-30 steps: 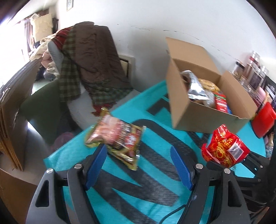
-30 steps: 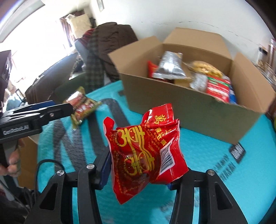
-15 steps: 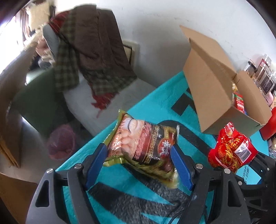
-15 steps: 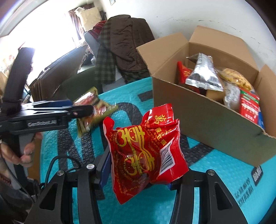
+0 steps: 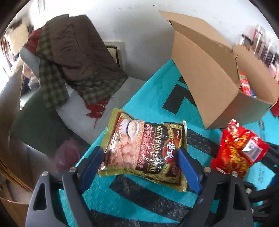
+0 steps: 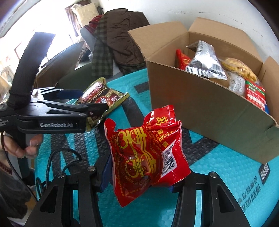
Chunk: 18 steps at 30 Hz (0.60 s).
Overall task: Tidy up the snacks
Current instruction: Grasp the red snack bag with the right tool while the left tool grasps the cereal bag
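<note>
Teal bubble mat (image 6: 218,167) holds a cardboard box (image 6: 209,108) of snacks, the wide-open left gripper (image 5: 139,167) straddles a gold cereal bag (image 5: 144,148) lying there, the right gripper (image 6: 139,176) pinches a red snack bag (image 6: 146,153).

A white plaster wall (image 5: 143,22), scuffed and faintly cracked, backs the room, with a small framed picture (image 5: 41,6) hung high on it and a pale recessed panel (image 5: 114,50) set low. A grey armchair (image 5: 73,97) stands against the wall, a brown quilted coat (image 5: 78,45) and a green checked scarf with red fringe (image 5: 52,83) heaped over its back. Strong daylight pours through a window (image 6: 34,15) at the far left, washing out that corner. The table (image 6: 218,174) wears a turquoise bubble-textured cover with dark lettering. Blurred jars (image 5: 263,43) line a shelf at right.
</note>
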{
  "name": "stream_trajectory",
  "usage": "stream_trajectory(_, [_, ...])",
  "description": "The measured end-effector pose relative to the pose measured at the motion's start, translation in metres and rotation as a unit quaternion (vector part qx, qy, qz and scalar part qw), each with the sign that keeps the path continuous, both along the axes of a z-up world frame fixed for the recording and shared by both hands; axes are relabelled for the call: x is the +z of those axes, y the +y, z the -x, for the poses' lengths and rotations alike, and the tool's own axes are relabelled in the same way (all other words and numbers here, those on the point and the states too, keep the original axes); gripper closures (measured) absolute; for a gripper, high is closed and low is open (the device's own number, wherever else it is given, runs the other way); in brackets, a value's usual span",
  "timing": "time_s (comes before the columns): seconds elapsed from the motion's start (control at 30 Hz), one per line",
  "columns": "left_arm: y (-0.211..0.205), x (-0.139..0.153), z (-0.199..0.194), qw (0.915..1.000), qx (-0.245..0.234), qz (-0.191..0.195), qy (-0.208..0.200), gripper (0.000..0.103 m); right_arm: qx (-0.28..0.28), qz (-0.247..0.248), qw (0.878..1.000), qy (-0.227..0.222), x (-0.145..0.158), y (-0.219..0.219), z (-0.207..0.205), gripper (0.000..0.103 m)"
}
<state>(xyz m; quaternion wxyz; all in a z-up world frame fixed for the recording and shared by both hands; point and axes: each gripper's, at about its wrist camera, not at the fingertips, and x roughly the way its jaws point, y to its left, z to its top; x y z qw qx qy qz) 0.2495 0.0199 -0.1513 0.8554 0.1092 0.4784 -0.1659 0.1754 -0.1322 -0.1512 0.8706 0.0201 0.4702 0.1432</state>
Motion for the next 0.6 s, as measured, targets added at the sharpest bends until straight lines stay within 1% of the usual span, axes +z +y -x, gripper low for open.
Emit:
stream_trajectory(0.07, [-0.002,-0.001,0.0,1.0,-0.001,0.003,0.003,0.016,-0.003,0.001,1.0,0.0,0.0,0.0,0.0,0.054])
stream_trajectory(0.13, [0.0,-0.004,-0.002,0.9995,-0.001,0.029,0.014,0.016,-0.007,0.002,1.0,-0.001,0.0,-0.001,-0.001,0.054])
stream_trajectory(0.17, [0.003,-0.006,-0.002,0.9985,-0.001,0.049,0.024,0.024,-0.009,0.002,1.0,-0.001,0.001,-0.002,-0.001,0.054])
stream_trajectory(0.2, [0.003,-0.007,-0.001,0.9979,-0.002,0.059,0.028,0.025,-0.012,0.001,1.0,0.0,0.001,-0.002,-0.001,0.054])
stream_trajectory(0.27, [0.001,-0.005,0.003,0.9985,-0.003,0.052,0.019,0.031,-0.016,0.001,1.0,-0.001,0.002,-0.003,0.001,0.054])
stream_trajectory(0.33, [-0.002,-0.003,0.009,0.9984,-0.009,0.053,0.021,0.034,-0.02,0.002,1.0,-0.003,0.002,-0.006,0.006,0.054])
stream_trajectory(0.6, [-0.018,0.001,0.048,0.9958,-0.05,0.065,0.043,0.036,-0.051,-0.008,0.999,-0.006,0.004,-0.016,0.03,0.054])
